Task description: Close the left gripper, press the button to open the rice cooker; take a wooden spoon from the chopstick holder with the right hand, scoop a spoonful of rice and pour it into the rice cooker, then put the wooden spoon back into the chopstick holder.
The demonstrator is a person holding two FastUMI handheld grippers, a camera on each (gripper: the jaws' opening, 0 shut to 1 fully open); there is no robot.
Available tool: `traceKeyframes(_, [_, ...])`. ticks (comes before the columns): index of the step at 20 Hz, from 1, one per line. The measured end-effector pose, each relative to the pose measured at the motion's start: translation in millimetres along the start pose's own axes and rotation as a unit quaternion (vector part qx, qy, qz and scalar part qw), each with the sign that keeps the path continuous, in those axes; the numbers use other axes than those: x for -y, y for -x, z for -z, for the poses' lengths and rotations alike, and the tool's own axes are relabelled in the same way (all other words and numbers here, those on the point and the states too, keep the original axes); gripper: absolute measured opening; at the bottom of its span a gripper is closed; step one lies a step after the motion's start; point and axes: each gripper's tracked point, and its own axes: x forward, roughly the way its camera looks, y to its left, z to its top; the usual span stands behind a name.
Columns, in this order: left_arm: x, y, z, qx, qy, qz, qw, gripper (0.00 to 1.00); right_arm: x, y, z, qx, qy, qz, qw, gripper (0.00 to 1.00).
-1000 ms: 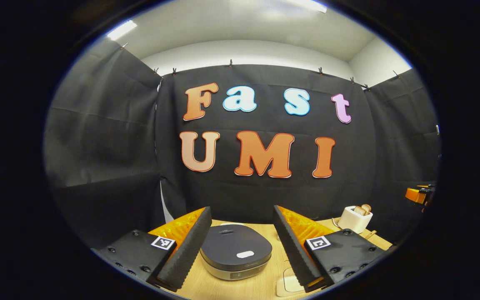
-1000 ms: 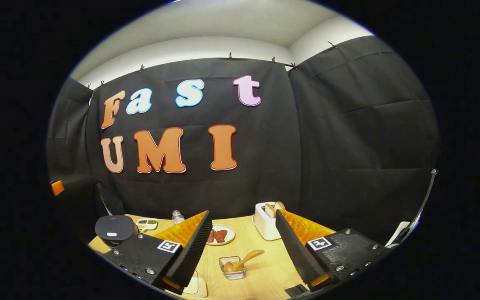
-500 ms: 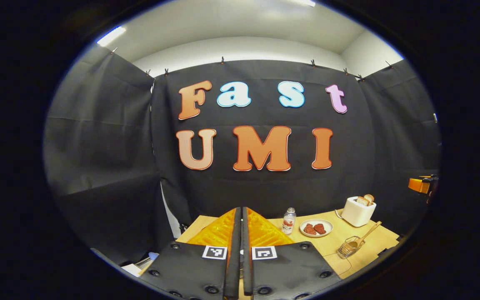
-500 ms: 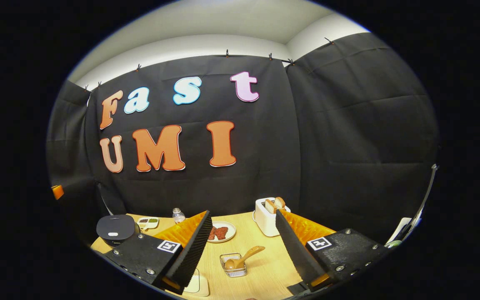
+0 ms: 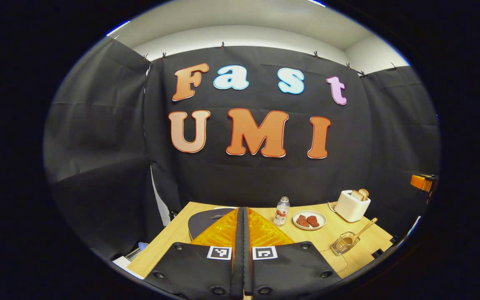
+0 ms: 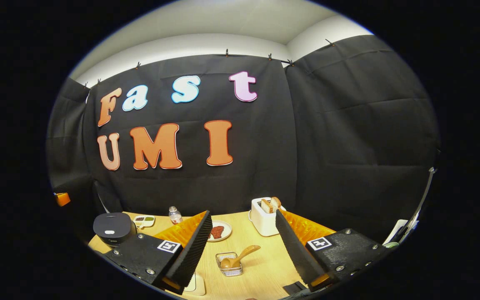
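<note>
My left gripper (image 5: pixel 242 210) is shut with nothing between its fingers, which meet in a line. It hovers over the dark rice cooker (image 5: pixel 206 217), and the fingers hide most of the closed lid. In the right gripper view the rice cooker (image 6: pixel 114 228) stands at the far left, its pale button (image 6: pixel 109 232) on top. A wooden spoon (image 6: pixel 242 255) leans in the wire chopstick holder (image 6: pixel 229 266) on the table, straight ahead of and below my open right gripper (image 6: pixel 243 213). From the left gripper view, the spoon (image 5: pixel 361 233) and holder (image 5: pixel 344 246) lie to the right.
A white toaster (image 6: pixel 264 217) with bread, a plate of red food (image 6: pixel 219 230), a small bottle (image 6: pixel 175 215) and a little divided dish (image 6: pixel 143 221) stand along the back of the wooden table (image 6: pixel 261 271). A pale mat (image 6: pixel 192 285) lies by the front edge.
The left gripper went from open to shut, then its view drew back and tilted down, bringing more of the table into view. The right gripper has barely moved.
</note>
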Motion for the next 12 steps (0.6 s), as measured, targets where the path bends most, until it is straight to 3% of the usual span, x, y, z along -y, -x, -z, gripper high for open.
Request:
traceKeyframes(7, [12.9,-67.3,59.3,-0.068,-0.019,0.018,0.997,0.05,3.8,0.6,5.5,-0.010,0.002,0.006,1.000,0.95])
traceKeyframes(12, [4.4,-112.3,111.5,-0.118,-0.040,0.006,0.992,0.04,8.3,-0.5,13.6,-0.020,0.006,0.014,1.000,0.95])
